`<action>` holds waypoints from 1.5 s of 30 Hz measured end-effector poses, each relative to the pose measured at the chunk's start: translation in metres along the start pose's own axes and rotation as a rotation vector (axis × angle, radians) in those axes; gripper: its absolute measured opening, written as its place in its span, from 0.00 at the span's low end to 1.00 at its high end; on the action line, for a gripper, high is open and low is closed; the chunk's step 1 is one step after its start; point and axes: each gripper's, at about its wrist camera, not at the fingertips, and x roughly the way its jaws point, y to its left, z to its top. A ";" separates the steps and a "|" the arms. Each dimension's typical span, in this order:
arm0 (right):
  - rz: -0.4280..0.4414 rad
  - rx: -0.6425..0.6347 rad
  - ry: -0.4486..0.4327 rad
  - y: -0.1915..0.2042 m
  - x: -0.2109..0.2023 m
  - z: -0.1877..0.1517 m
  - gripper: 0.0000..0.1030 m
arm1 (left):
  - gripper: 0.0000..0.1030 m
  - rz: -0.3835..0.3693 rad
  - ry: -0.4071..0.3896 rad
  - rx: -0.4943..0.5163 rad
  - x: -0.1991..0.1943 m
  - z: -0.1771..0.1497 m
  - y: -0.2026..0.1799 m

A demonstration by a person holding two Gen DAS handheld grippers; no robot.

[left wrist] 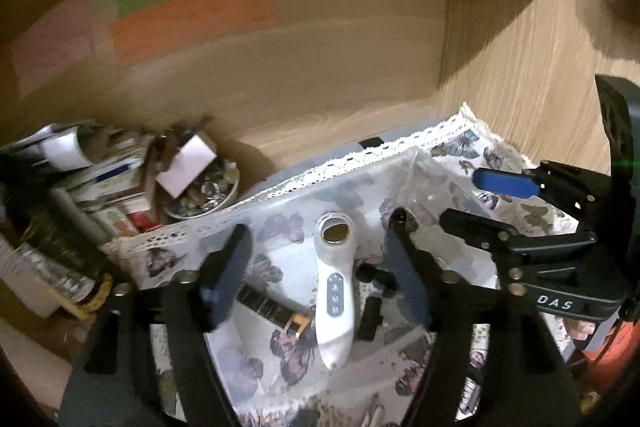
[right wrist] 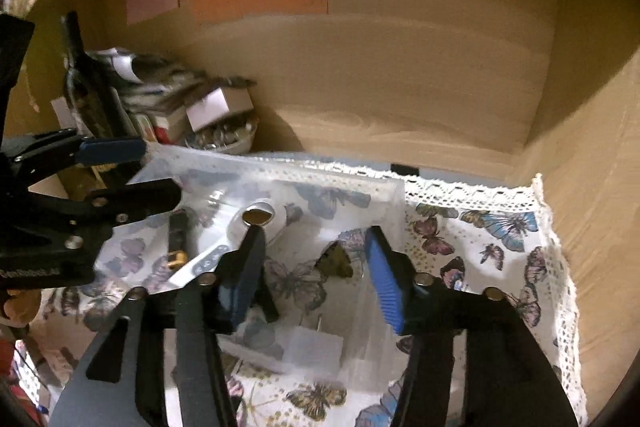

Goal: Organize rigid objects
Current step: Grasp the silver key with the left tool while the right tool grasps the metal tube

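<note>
The left hand-held gripper [left wrist: 320, 263] is held released, its blue-padded fingers spread wide above a clear plastic container [left wrist: 280, 199]. The right hand-held gripper [right wrist: 316, 267] is likewise released, its fingers apart over the same container.

Inside the container, a white handheld device [left wrist: 334, 283] is seen lying flat, with a round metallic head and a grey strip of buttons on its handle. Just beside it lies a dark strap with a gold buckle [left wrist: 276, 309], partly hidden behind the left fingers. Small black parts [left wrist: 372, 307] on the device's other side are too blurred to be identified, as is a dark angular piece [right wrist: 336, 261] in the right wrist view.

The container rests on a butterfly-print cloth with a lace edge [right wrist: 480, 227]. Beyond the container, a bowl of small shiny items [left wrist: 208, 191] and stacked boxes [left wrist: 120, 183] are made out only vaguely. "DAS" is read on the right gripper's body.
</note>
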 end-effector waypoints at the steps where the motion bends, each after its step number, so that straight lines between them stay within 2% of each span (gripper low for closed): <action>1: -0.001 -0.001 -0.007 0.001 -0.006 -0.002 0.53 | 0.81 0.006 -0.007 -0.005 -0.006 -0.002 0.001; 3: -0.002 0.000 -0.015 0.003 -0.014 -0.006 0.63 | 0.93 0.021 -0.019 -0.013 -0.018 -0.009 0.002; 4: -0.005 0.002 -0.022 0.003 -0.021 -0.010 0.66 | 0.94 0.028 -0.021 -0.015 -0.023 -0.012 0.003; 6: -0.008 0.006 -0.031 0.005 -0.030 -0.018 0.78 | 0.95 0.037 -0.015 -0.012 -0.029 -0.022 0.003; 9: -0.024 0.021 -0.027 0.006 -0.041 -0.032 0.85 | 0.96 0.048 0.007 -0.014 -0.036 -0.040 0.007; 14: -0.043 0.042 0.017 0.012 -0.044 -0.060 0.91 | 0.97 0.069 0.058 -0.025 -0.038 -0.075 0.009; 18: -0.006 0.042 0.078 0.021 -0.042 -0.084 0.91 | 0.97 0.077 0.109 -0.038 -0.036 -0.105 0.010; 23: 0.009 0.059 0.133 0.029 -0.036 -0.106 0.92 | 0.97 0.054 0.169 -0.038 -0.030 -0.134 0.004; 25: 0.023 0.056 0.160 0.035 -0.031 -0.112 0.92 | 0.96 0.023 0.177 -0.033 -0.027 -0.142 -0.001; 26: 0.032 0.053 0.175 0.039 -0.029 -0.115 0.92 | 0.95 0.008 0.183 -0.032 -0.025 -0.146 -0.002; 29: 0.031 0.042 0.188 0.045 -0.027 -0.122 0.92 | 0.76 -0.025 0.222 -0.027 -0.019 -0.155 -0.007; 32: 0.033 0.027 0.207 0.050 -0.023 -0.128 0.92 | 0.73 -0.049 0.250 -0.034 -0.011 -0.161 -0.009; 34: 0.031 0.021 0.221 0.051 -0.019 -0.132 0.92 | 0.72 -0.040 0.234 -0.021 -0.013 -0.162 -0.013; 37: 0.007 0.003 0.208 0.052 -0.018 -0.133 0.92 | 0.62 -0.058 0.220 0.007 -0.014 -0.163 -0.022; 40: 0.013 0.024 0.200 0.050 -0.018 -0.132 0.92 | 0.51 -0.066 0.207 0.032 -0.013 -0.162 -0.029; 42: 0.026 0.054 0.195 0.047 -0.019 -0.131 0.91 | 0.36 -0.087 0.208 0.031 -0.012 -0.160 -0.031; 44: 0.051 0.088 0.190 0.043 -0.021 -0.129 0.91 | 0.27 -0.082 0.200 0.052 -0.014 -0.161 -0.036; 45: 0.066 0.107 0.186 0.041 -0.021 -0.128 0.87 | 0.27 -0.069 0.193 0.063 -0.015 -0.161 -0.038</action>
